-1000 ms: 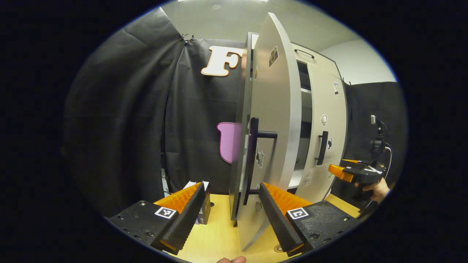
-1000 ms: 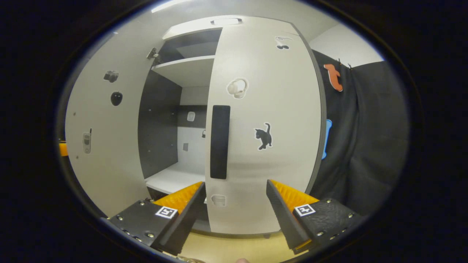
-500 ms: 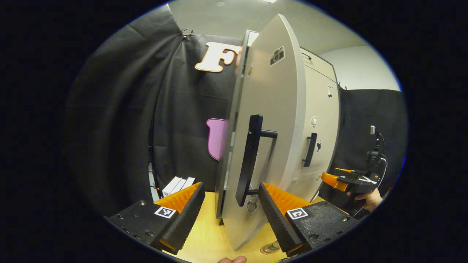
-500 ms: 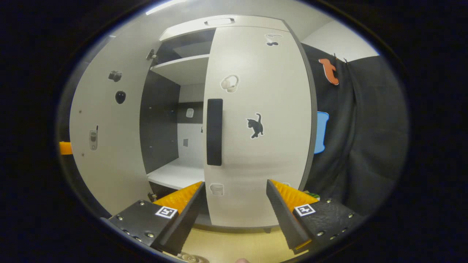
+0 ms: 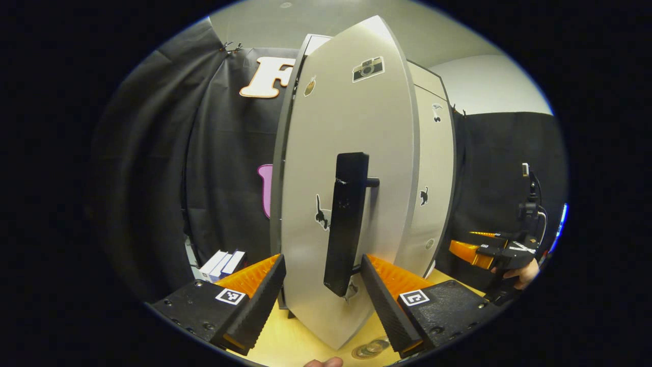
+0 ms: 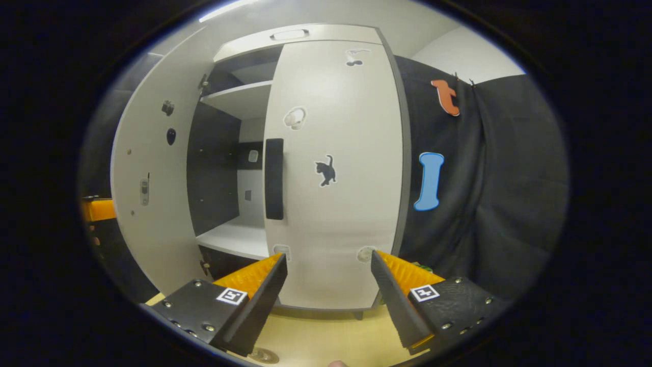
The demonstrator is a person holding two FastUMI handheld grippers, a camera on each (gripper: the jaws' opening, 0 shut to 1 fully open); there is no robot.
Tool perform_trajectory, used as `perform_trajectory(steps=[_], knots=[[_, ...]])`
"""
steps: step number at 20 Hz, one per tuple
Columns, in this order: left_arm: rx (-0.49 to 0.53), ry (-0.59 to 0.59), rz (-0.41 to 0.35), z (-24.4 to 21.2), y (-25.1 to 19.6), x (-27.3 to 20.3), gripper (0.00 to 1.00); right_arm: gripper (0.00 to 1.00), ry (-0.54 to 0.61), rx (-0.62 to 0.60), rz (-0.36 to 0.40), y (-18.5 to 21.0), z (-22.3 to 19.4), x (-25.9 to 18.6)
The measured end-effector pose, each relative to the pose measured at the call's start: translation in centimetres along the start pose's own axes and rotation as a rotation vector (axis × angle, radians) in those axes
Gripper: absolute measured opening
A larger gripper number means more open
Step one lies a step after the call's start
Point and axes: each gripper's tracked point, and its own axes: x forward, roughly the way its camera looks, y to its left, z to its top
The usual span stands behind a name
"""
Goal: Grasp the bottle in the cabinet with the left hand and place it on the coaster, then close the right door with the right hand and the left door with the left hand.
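Left gripper (image 5: 321,295): jaws spread wide, gripping nothing, held close in front of the left door (image 5: 310,168). The door's lower edge and the bottom of its handle (image 5: 345,224) sit between the two fingers; contact cannot be judged.

Left door: pale grey slab, part-way open, outer face toward the left gripper view. Long black bar handle mounted upright. Stickers on the face: a camera near the top, a small black cat beside the handle. In the right gripper view its inner side (image 6: 147,204) stands at the left with small stickers on it.

Right door (image 6: 333,168): flat against the cabinet front, same pale grey, black bar handle (image 6: 274,178) along its left edge, black cat sticker at mid-height. Between the doors a gap shows a white lower shelf (image 6: 237,239) and dark inner walls.

Right gripper (image 6: 328,300): jaws wide apart, holding nothing, a little back from the right door. In the left gripper view it appears at far right (image 5: 466,250), held by a hand (image 5: 522,272).

Yellow wooden table (image 5: 290,341) under the cabinet. A round glassy thing (image 5: 371,349) lies at the base of the left door, too blurred to name. Small boxes (image 5: 221,262) stand at the left against the wall.
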Motion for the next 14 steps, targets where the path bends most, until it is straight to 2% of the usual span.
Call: perform_trajectory(steps=[5,6,8,10,11,12,14], knots=[[0.028,-0.011,-0.028,-0.2,-2.8,2.5,0.94,1.00,0.006,0.013,-0.020,-2.0,-0.1,-0.6],[0.034,-0.007,-0.026,-0.4,-3.2,3.1,0.89,1.00,0.010,0.008,-0.026,-2.5,-0.2,-0.7],[0.046,-0.012,-0.030,-0.2,-4.1,4.5,0.96,1.00,0.011,0.007,-0.038,-3.5,-0.2,-0.8],[0.042,-0.011,-0.036,-0.4,-5.0,5.9,0.96,1.00,0.013,0.015,-0.048,-4.3,-0.2,-1.0],[0.037,-0.002,-0.042,-0.6,-5.5,6.5,0.93,1.00,0.015,0.018,-0.052,-4.7,-0.4,-1.1],[0.026,-0.007,-0.042,-0.6,-6.0,7.3,0.99,1.00,0.015,0.019,-0.053,-4.9,-0.4,-1.2],[0.028,-0.011,-0.032,-0.2,-6.2,8.2,0.99,1.00,0.017,0.020,-0.057,-5.3,-0.5,-1.1]])
